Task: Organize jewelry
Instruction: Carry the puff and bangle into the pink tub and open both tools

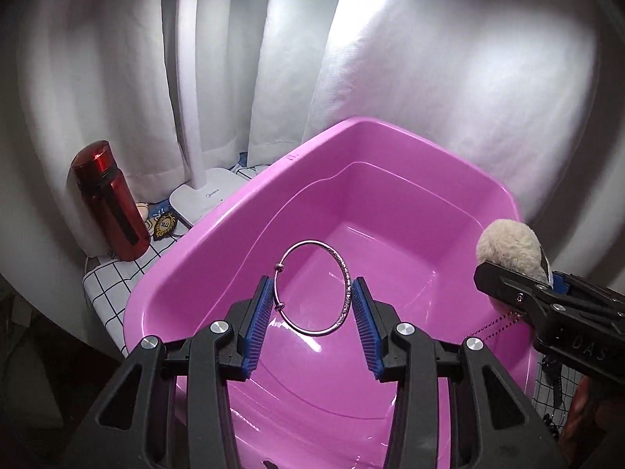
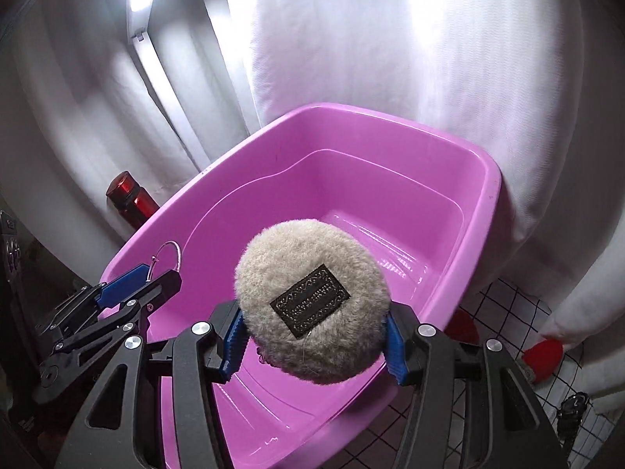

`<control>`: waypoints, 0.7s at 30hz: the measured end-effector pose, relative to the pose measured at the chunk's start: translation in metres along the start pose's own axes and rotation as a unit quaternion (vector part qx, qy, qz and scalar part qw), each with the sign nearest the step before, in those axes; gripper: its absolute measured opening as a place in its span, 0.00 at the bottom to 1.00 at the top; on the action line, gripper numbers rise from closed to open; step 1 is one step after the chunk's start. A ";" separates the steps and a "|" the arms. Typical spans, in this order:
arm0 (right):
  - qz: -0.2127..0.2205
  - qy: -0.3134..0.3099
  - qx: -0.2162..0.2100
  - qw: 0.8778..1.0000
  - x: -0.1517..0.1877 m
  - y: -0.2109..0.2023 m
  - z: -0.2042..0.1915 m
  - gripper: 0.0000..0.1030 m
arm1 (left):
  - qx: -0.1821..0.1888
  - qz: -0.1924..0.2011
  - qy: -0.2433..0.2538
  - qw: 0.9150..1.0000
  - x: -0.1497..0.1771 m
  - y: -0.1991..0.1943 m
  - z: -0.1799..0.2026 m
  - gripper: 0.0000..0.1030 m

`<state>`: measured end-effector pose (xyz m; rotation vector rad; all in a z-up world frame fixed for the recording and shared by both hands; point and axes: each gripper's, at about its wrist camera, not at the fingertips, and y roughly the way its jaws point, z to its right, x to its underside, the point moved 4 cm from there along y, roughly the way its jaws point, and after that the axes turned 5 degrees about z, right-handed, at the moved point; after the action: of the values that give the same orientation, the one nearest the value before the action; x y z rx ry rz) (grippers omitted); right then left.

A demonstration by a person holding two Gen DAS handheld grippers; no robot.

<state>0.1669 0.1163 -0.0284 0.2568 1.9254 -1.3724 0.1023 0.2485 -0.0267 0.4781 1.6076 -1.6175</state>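
Observation:
My left gripper (image 1: 312,297) is shut on a silver bangle (image 1: 340,269) and holds it upright above the inside of the pink plastic tub (image 1: 234,215). My right gripper (image 2: 312,332) is shut on a round beige fluffy pom-pom charm (image 2: 312,269) with a dark label and a pink bead chain (image 1: 496,324), also above the tub (image 2: 390,125). In the left wrist view the right gripper and charm (image 1: 508,246) hang at the tub's right rim. In the right wrist view the left gripper (image 2: 156,273) with the bangle (image 2: 172,254) is at the tub's left rim.
A red bottle (image 1: 109,203) and a white lamp base (image 1: 207,195) stand behind the tub on a grid-patterned cloth (image 1: 113,285). White curtains hang behind. Red objects (image 2: 543,355) lie on the cloth at the tub's right.

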 end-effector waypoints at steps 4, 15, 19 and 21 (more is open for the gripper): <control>-0.011 0.004 0.013 1.000 -0.001 0.014 0.002 0.58 | 0.002 -0.015 -0.004 1.000 0.001 0.010 -0.004 0.40; -0.007 0.018 0.045 0.999 -0.015 0.017 0.007 0.71 | -0.015 0.008 -0.003 1.000 -0.005 -0.002 -0.012 0.79; 0.006 0.028 0.045 0.999 -0.014 0.003 0.012 0.71 | -0.020 0.005 -0.007 1.000 -0.004 -0.005 -0.017 0.82; 0.010 0.030 0.045 0.998 -0.012 -0.003 0.012 0.71 | -0.020 0.006 -0.011 1.000 -0.004 -0.008 -0.019 0.83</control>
<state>0.1791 0.1079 -0.0200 0.3638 1.9057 -1.4554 0.0938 0.2668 -0.0209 0.4466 1.6137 -1.5738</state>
